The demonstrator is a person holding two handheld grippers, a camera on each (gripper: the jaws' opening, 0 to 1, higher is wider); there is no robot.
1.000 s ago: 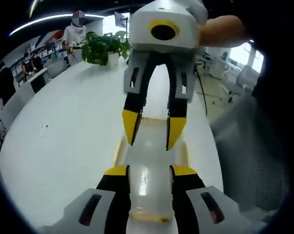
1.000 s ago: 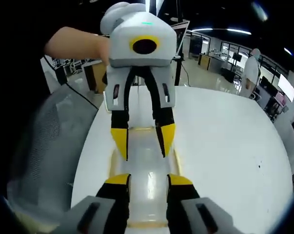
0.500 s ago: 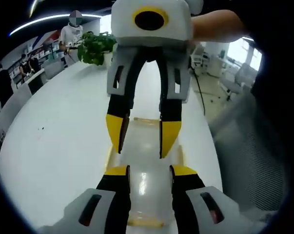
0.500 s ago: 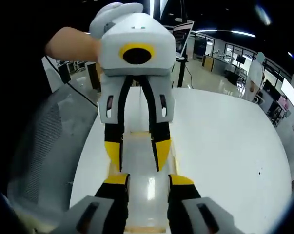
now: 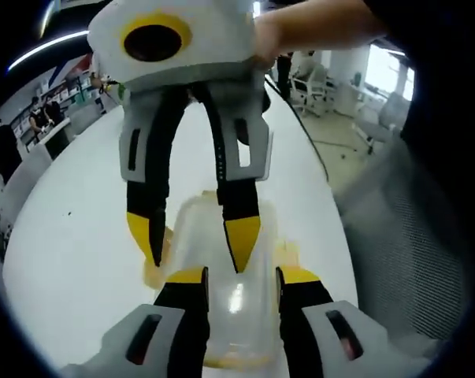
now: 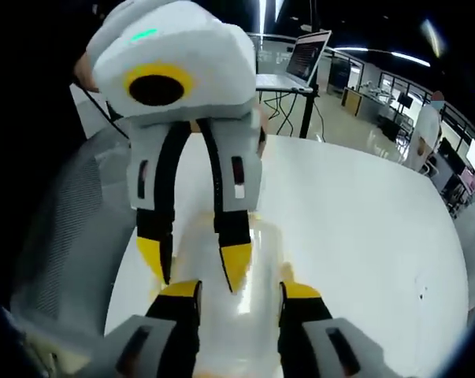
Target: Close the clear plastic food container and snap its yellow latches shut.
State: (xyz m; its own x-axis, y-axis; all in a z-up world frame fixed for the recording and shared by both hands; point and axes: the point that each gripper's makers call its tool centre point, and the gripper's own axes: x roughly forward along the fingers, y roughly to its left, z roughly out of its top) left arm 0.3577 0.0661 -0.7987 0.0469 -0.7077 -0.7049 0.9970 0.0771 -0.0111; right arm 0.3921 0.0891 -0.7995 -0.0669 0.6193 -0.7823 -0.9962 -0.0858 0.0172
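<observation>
Clear plastic food container (image 5: 221,260) is seen lying on the white worktop (image 5: 79,228), between the spread jaws of the left gripper (image 5: 235,282) and under the spread tips of the right gripper (image 5: 196,236) facing it. Its see-through lid is down; yellow latches (image 5: 288,253) are seen at its long sides and near end. In the right gripper view the container (image 6: 253,276), right gripper (image 6: 239,296) and left gripper (image 6: 194,268) are met again. A mesh chair (image 5: 410,236) is seen just beyond the worktop's edge.
</observation>
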